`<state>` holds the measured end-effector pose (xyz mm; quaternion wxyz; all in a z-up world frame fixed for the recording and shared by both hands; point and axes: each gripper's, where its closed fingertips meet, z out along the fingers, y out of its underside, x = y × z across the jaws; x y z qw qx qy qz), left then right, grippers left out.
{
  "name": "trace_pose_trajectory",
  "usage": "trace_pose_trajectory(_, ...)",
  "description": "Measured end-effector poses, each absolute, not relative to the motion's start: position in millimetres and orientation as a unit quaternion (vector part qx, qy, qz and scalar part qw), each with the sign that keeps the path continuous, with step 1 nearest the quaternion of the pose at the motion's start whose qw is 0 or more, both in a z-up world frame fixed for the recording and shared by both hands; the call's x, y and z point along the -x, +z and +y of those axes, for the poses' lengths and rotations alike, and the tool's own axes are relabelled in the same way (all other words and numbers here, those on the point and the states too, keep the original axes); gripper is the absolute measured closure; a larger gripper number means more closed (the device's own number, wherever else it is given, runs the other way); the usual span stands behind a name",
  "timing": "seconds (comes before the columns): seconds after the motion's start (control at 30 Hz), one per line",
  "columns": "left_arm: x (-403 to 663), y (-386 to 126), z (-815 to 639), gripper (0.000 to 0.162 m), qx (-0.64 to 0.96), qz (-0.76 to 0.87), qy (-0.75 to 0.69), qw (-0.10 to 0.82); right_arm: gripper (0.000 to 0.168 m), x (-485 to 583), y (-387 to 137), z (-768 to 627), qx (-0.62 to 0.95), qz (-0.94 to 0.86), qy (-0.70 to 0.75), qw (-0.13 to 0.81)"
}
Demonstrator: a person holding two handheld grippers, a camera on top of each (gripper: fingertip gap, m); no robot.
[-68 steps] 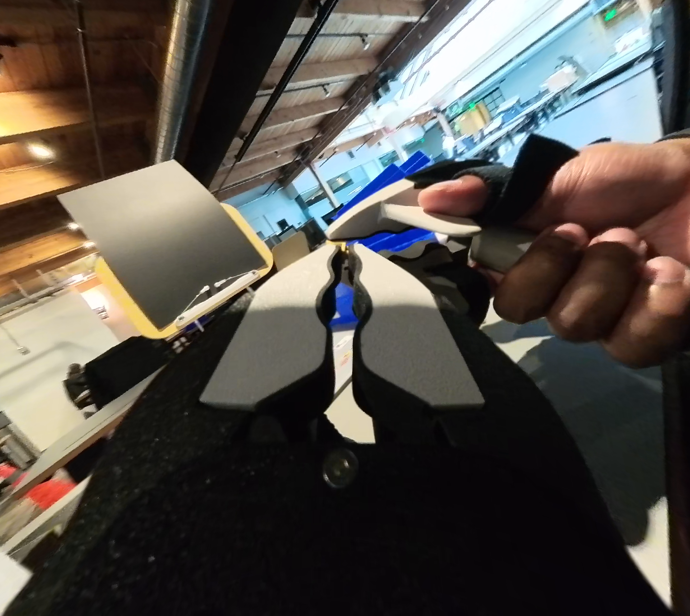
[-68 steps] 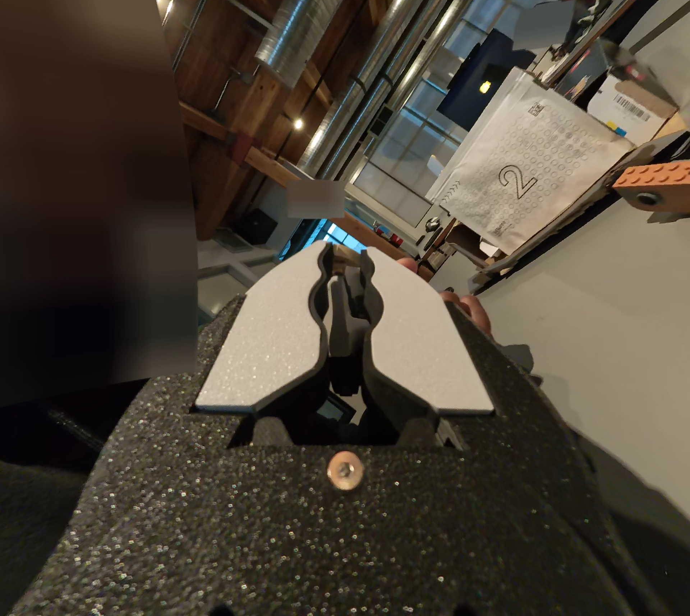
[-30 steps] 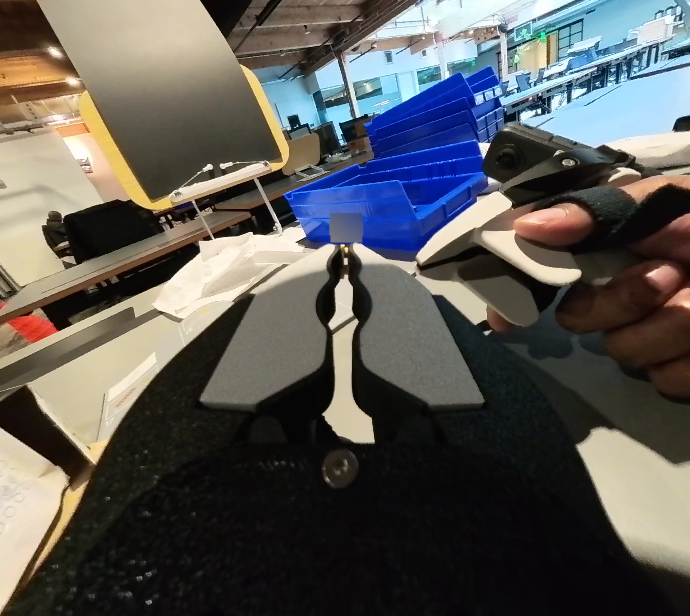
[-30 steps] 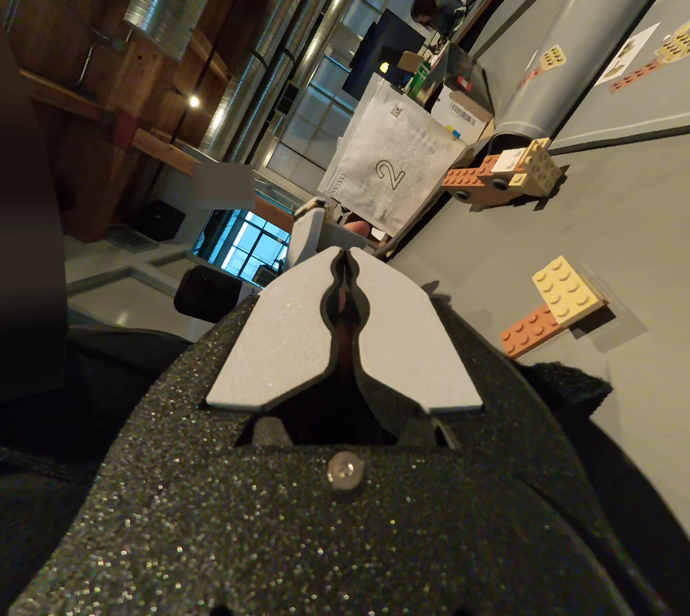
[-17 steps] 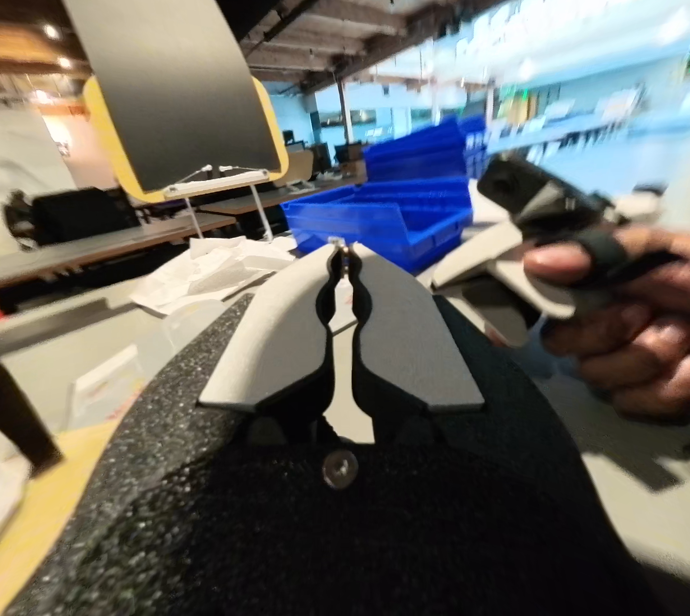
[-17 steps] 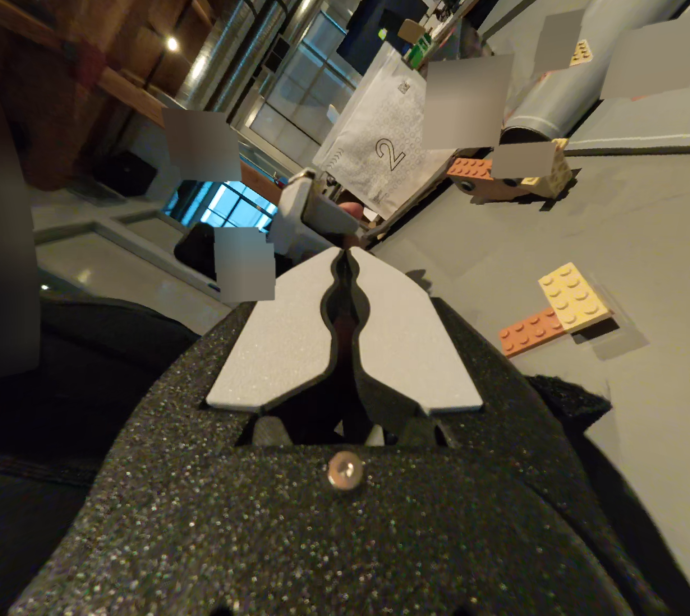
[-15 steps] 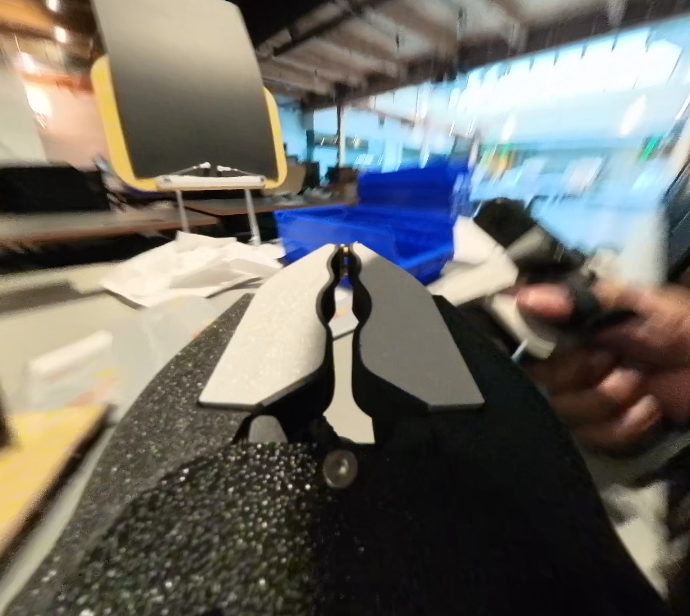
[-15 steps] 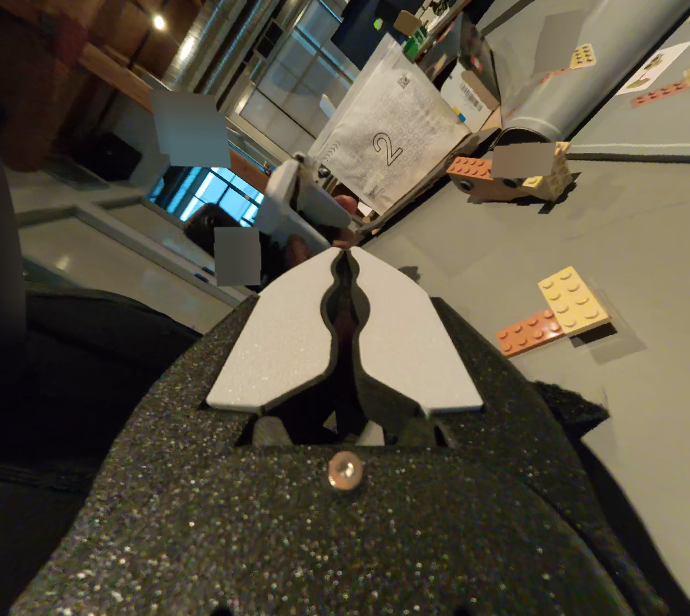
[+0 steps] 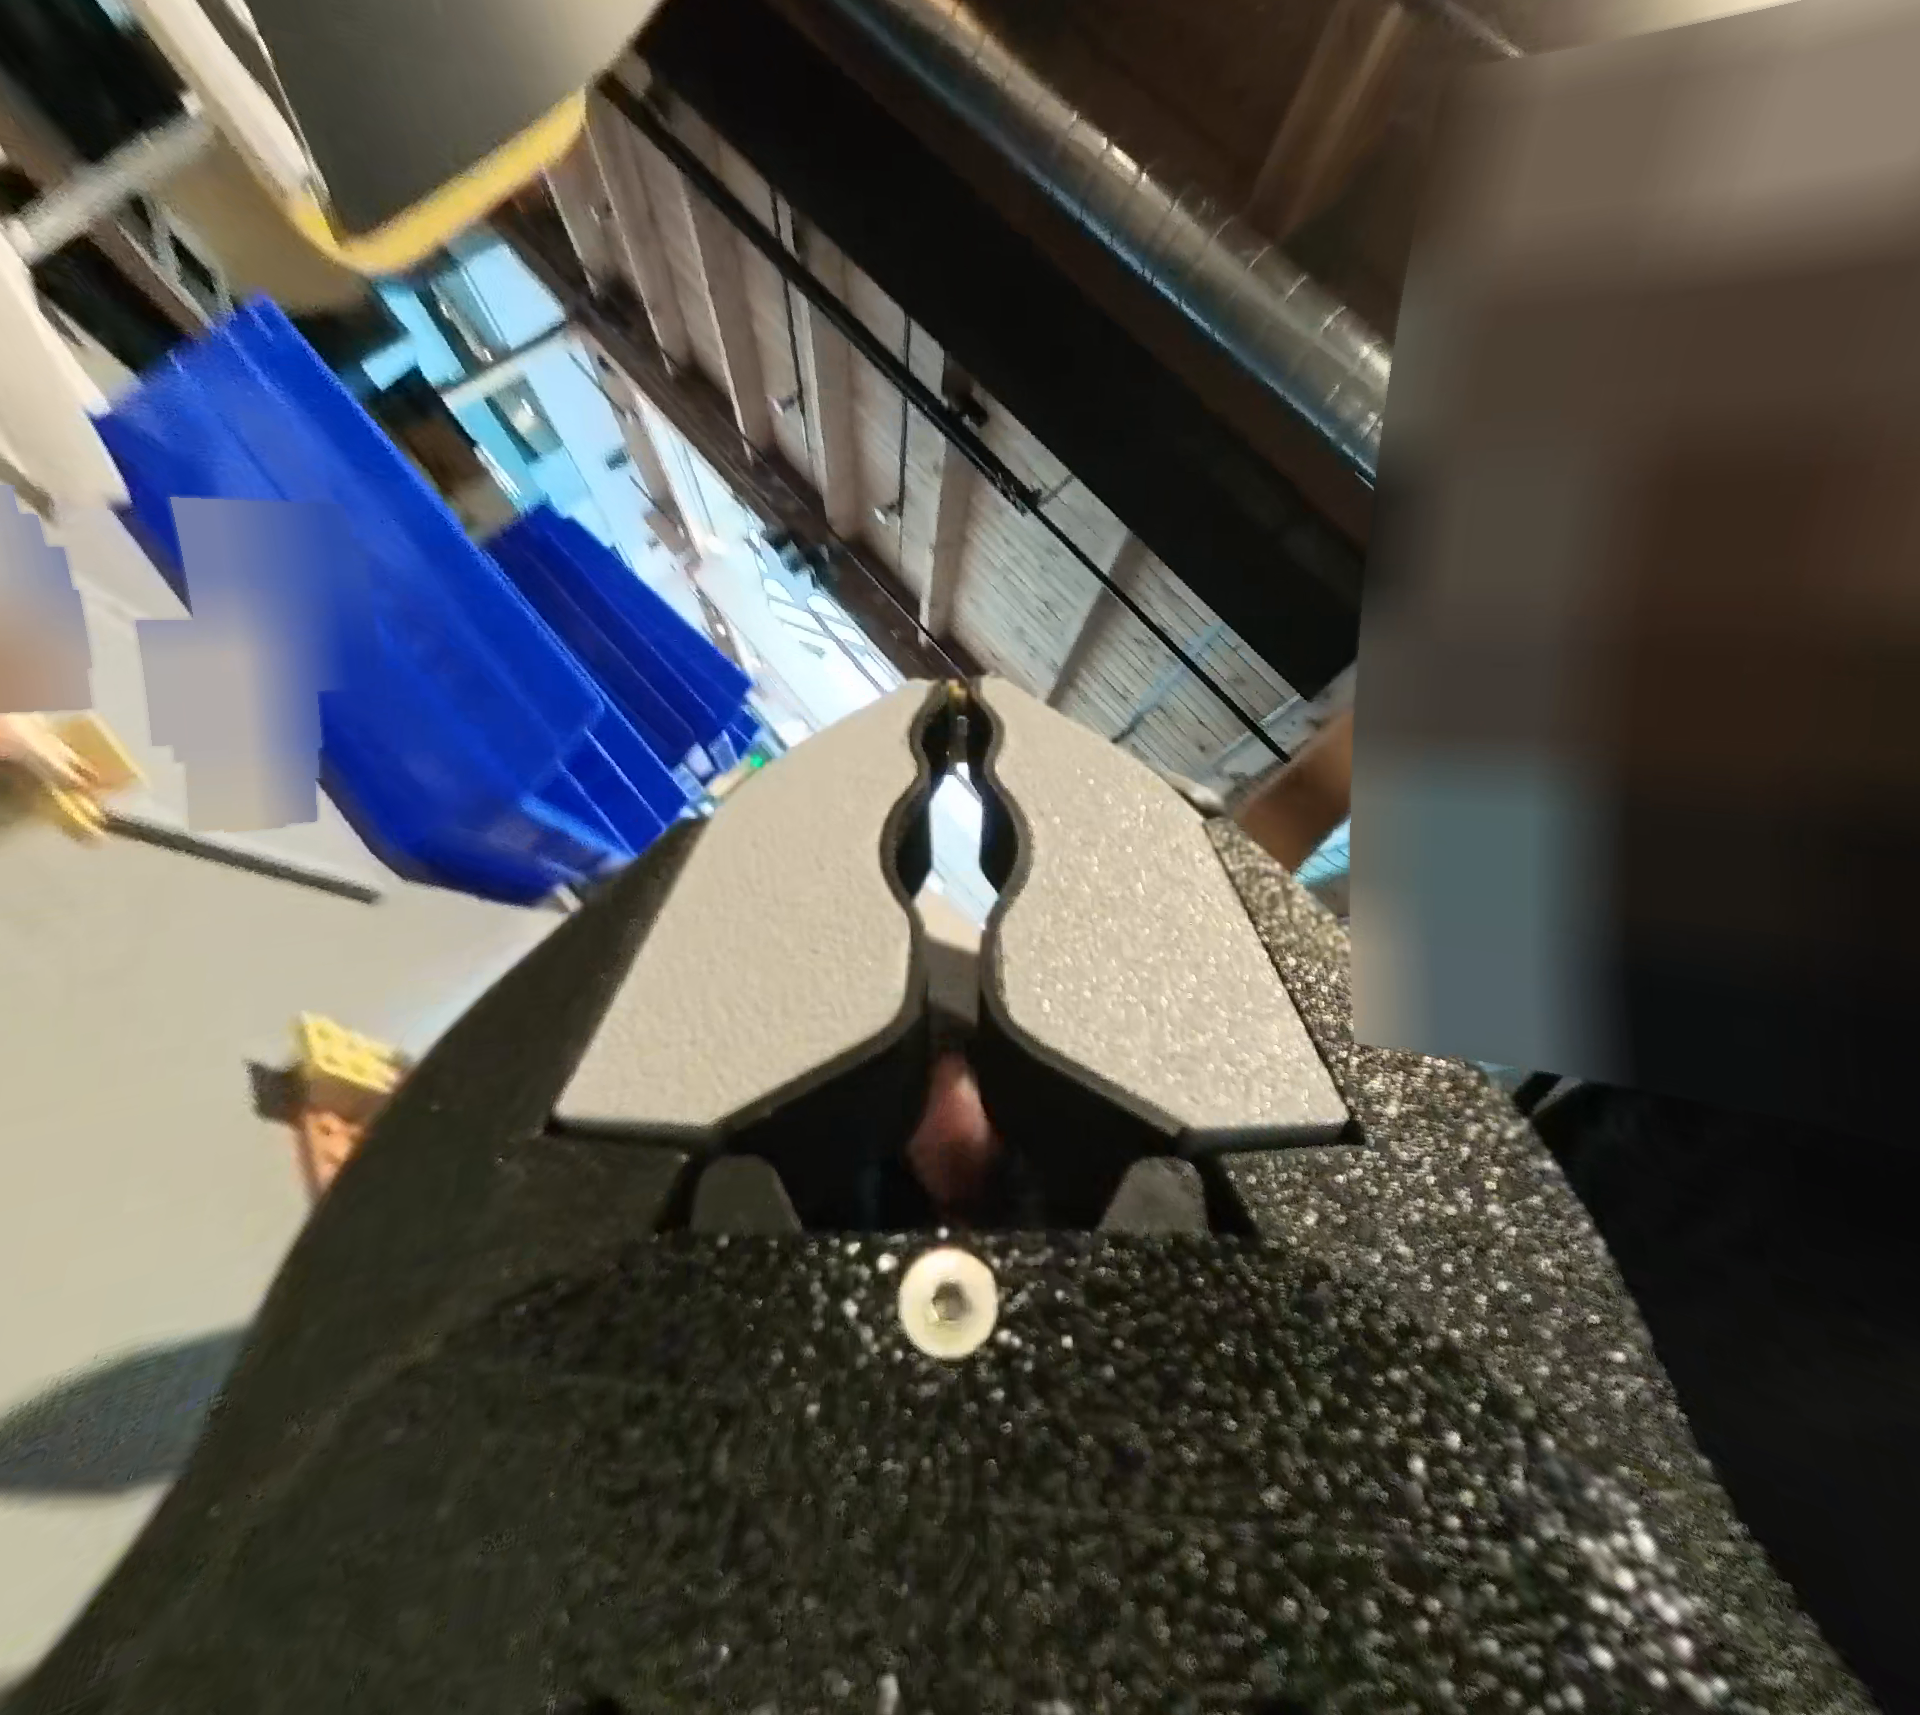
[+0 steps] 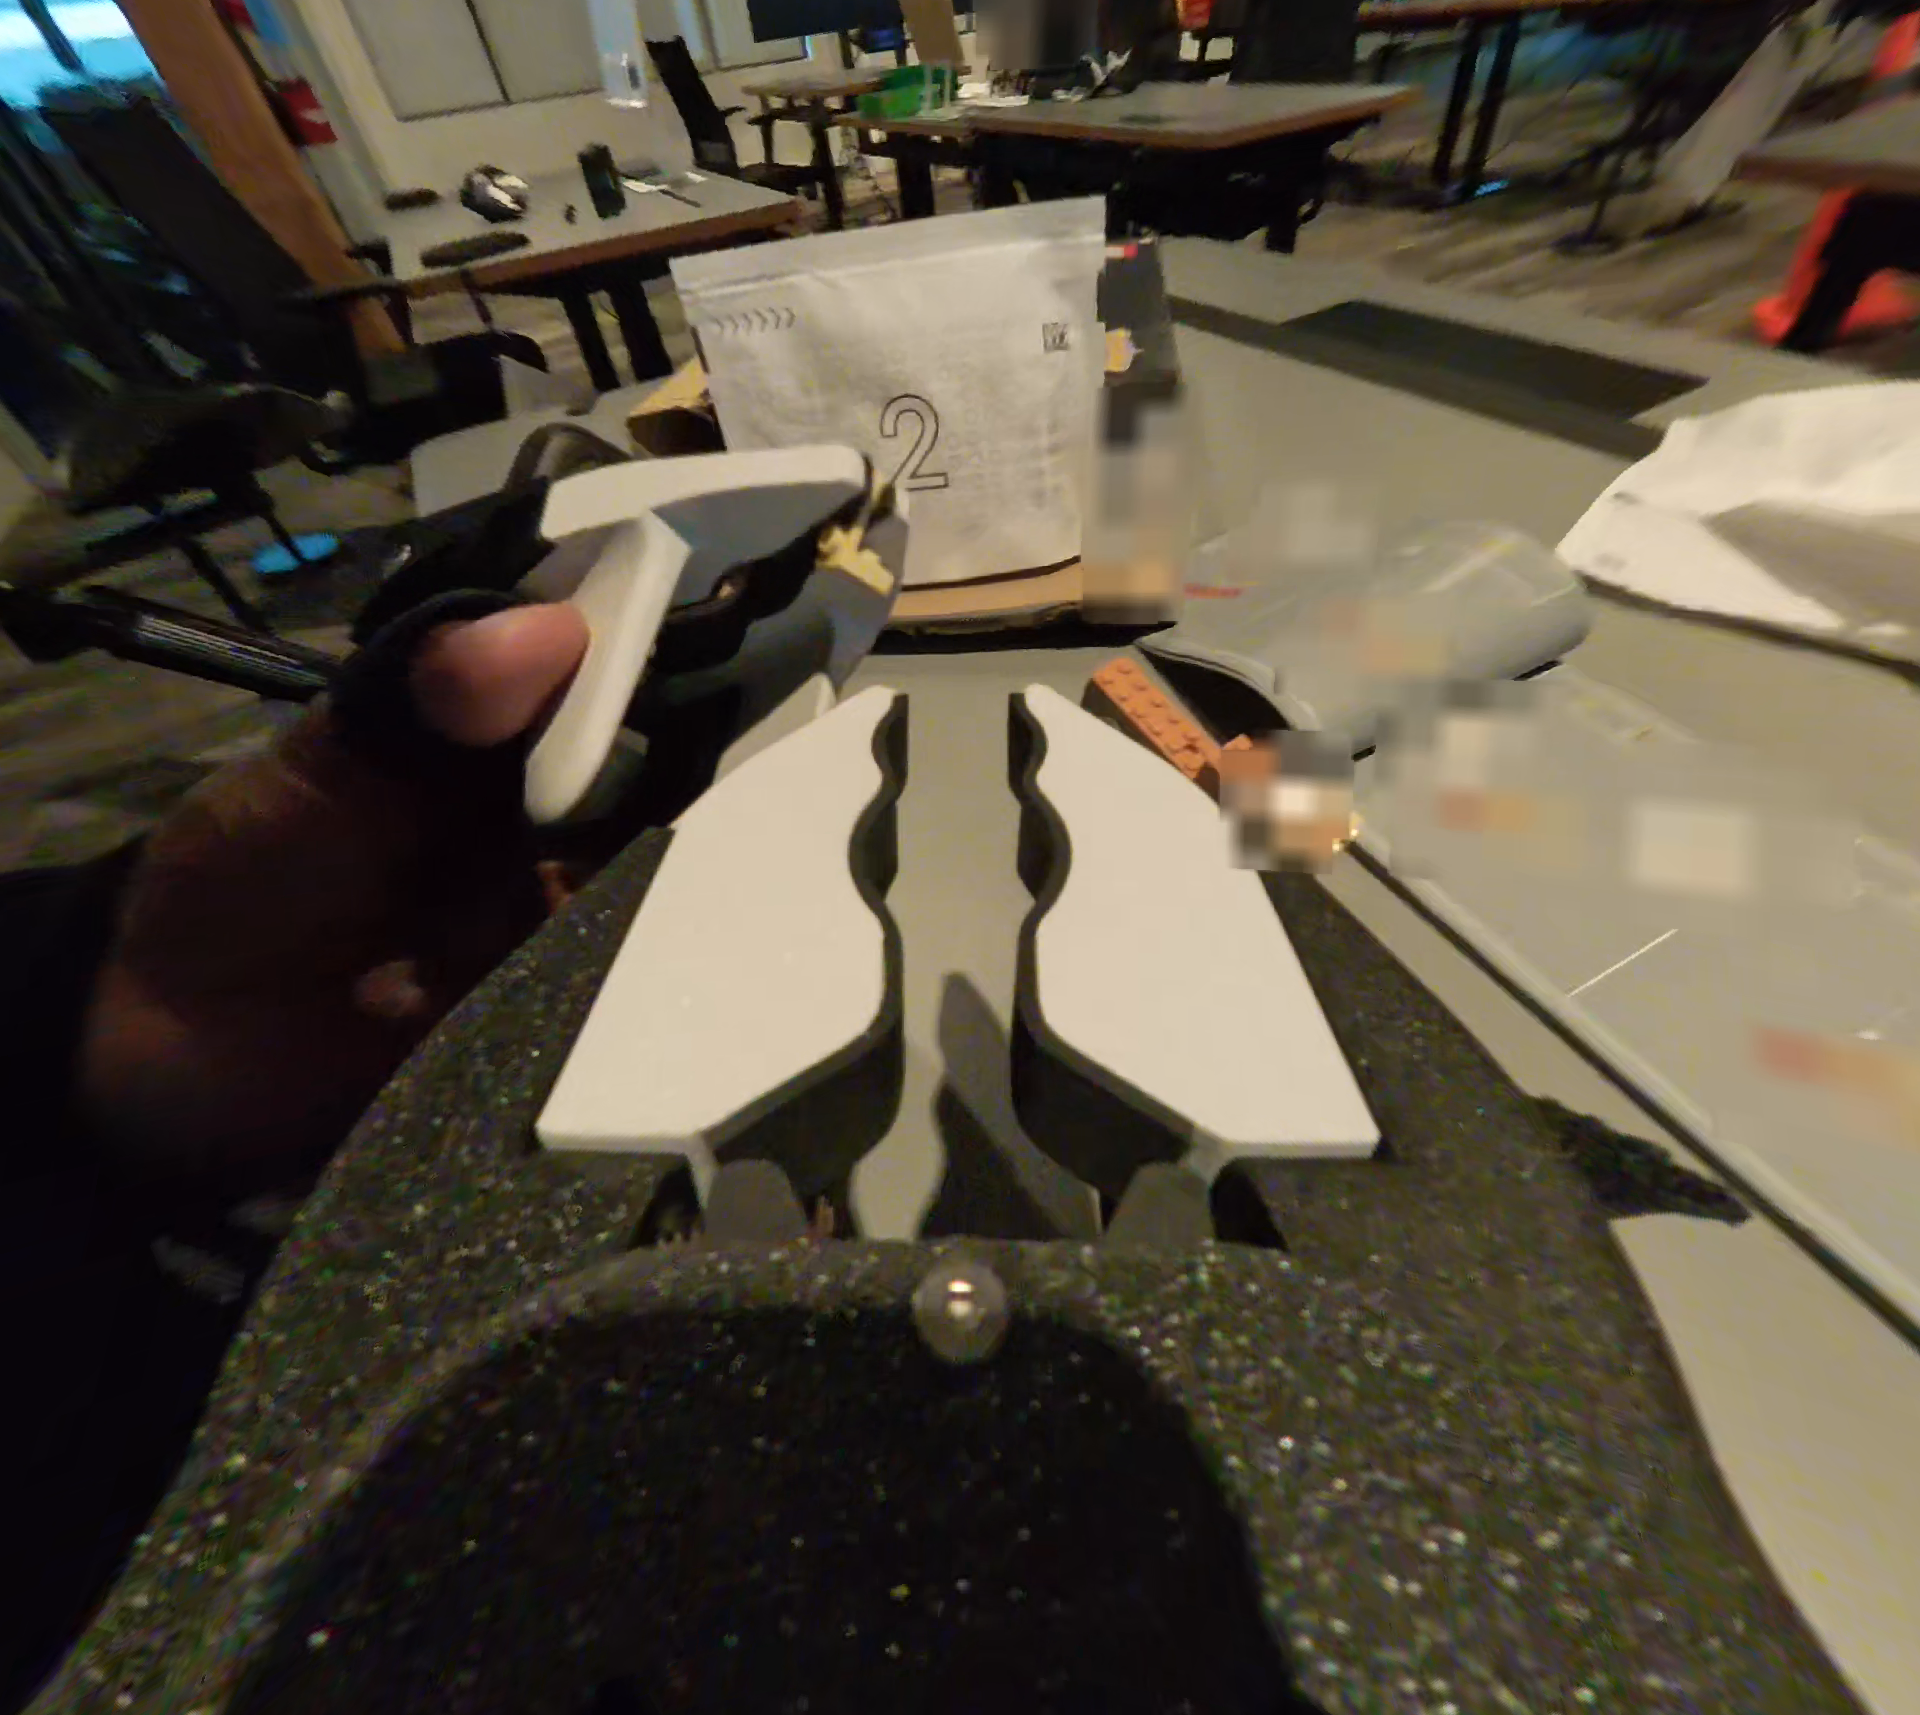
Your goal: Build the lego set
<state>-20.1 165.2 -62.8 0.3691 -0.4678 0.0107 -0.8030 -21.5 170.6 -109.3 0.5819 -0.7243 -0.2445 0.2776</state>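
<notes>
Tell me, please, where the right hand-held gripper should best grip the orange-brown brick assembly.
Probably across the two long sides of the orange-brown brick assembly, near its visible studded end, with the open right hand-held gripper coming down from above: it lies flat, long and narrow, studs up; its other end is obscured.

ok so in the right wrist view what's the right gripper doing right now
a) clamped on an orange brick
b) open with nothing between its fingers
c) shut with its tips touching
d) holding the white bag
b: the right gripper has its jaws apart, with only the bare grey table showing through the gap, and the orange brick lies off to the side, beyond its right finger.
</notes>
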Motion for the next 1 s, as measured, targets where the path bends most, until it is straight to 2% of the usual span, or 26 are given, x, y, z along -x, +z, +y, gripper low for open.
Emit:
trace_pose_trajectory(0.6,2.8,-74.3,148.1,0.159,0.496,0.039,-0.79,0.359,0.145,11.5,-101.6,161.8,0.704,-0.244,0.225,0.628)
trace_pose_trajectory(0.8,3.3,-76.3,146.5,0.16,0.508,0.059,-0.773,0.375,0.157,-3.1,-92.9,158.7,0.688,-0.22,0.225,0.654)
trace_pose_trajectory(1.0,7.7,-73.9,151.5,0.159,0.49,0.021,-0.792,0.362,0.145,2.8,-107.2,154.3,0.694,-0.255,0.194,0.645)
